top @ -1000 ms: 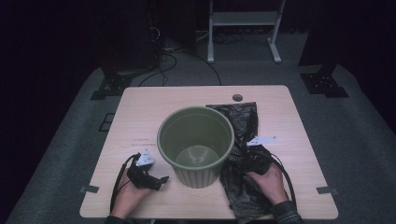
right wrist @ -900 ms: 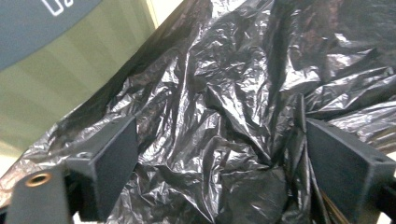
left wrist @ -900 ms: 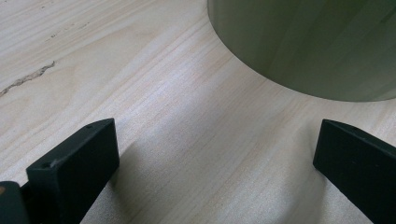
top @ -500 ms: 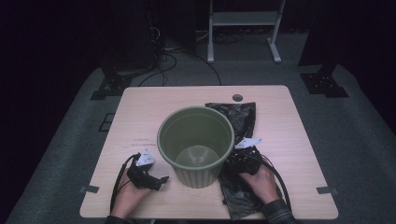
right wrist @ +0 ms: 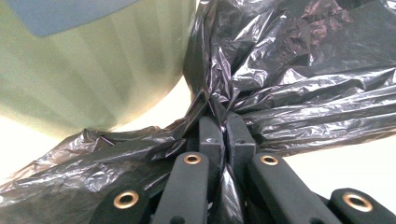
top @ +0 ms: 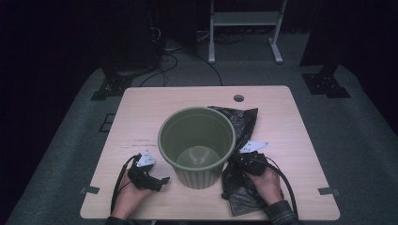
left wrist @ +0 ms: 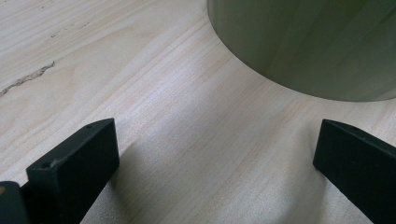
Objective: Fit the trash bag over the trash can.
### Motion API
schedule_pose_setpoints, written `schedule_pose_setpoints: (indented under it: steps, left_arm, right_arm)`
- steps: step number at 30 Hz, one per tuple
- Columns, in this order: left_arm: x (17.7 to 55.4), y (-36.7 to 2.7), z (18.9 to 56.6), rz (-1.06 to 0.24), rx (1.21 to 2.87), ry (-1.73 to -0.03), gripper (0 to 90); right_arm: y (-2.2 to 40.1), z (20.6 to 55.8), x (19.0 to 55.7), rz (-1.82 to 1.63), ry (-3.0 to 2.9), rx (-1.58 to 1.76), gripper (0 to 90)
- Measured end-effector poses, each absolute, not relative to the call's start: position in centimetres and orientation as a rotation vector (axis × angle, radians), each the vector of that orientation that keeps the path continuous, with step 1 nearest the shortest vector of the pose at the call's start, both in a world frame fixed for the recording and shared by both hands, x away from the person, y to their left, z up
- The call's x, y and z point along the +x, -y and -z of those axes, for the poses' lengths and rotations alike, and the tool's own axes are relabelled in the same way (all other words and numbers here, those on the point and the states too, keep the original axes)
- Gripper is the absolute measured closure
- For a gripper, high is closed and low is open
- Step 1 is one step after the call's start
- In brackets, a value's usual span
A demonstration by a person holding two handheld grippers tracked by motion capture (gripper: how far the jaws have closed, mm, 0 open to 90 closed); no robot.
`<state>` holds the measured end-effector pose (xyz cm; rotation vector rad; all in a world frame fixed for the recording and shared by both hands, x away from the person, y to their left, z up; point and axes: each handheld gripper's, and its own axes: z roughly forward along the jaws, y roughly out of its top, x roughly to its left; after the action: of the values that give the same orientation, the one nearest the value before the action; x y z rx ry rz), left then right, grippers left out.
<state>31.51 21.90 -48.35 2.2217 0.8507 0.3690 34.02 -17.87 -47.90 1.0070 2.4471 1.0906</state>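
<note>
1. Black, crinkled plastic film is gathered into a tight pleat between the fingers [right wrist: 212,140] of the right gripper [right wrist: 225,133]; its jaws have just been closing and now meet on a fold of the bin bag [right wrist: 299,84], pressed together with the film pinched between them.
2. In the high view the right gripper [top: 244,161] sits on the bag [top: 241,194], just right of the green bin [top: 197,140], and the bag lies flat and crumpled on the table [top: 155,108], running from the near edge up past the bin's far right side.
3. The left gripper [left wrist: 215,154] rests on the bare wood with its jaws standing wide apart and nothing between them; the bin's wall [left wrist: 308,42] rises just ahead of it. From above, the left gripper [top: 152,180] lies to the bin's near left.
4. Judged from this, the work is at an early stage: the bag is grasped, yet it is unopened and not in the bin, which stands upright and empty.
5. Left to do, it seems: lift the bag, spread its mouth, lower it inside and fold the edge over the rim.
</note>
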Motion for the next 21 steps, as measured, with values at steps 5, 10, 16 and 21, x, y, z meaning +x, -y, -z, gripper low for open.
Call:
schedule_pose_setpoints:
  steps: [5, 10, 16, 21]
  left_arm:
    - [31.5, -21.9, 48.3, -0.369, 2.222, -0.851, 0.0]
    - [31.5, -21.9, 48.3, -0.369, 2.222, -0.851, 0.0]
    - [31.5, -21.9, 48.3, -0.369, 2.222, -0.851, 0.0]
    - [31.5, -21.9, 48.3, -0.369, 2.222, -0.851, 0.0]
  right_arm:
    - [18.5, 47.8, 33.8, -1.118, -2.489, 0.994, 88.9]
    - [19.0, 47.0, 33.2, -1.175, -2.538, 0.946, 89.2]
    - [19.6, 45.1, 32.4, -1.251, -2.546, 0.880, 89.2]
    - [20.3, 43.0, 31.8, -1.324, -2.560, 0.840, 89.2]
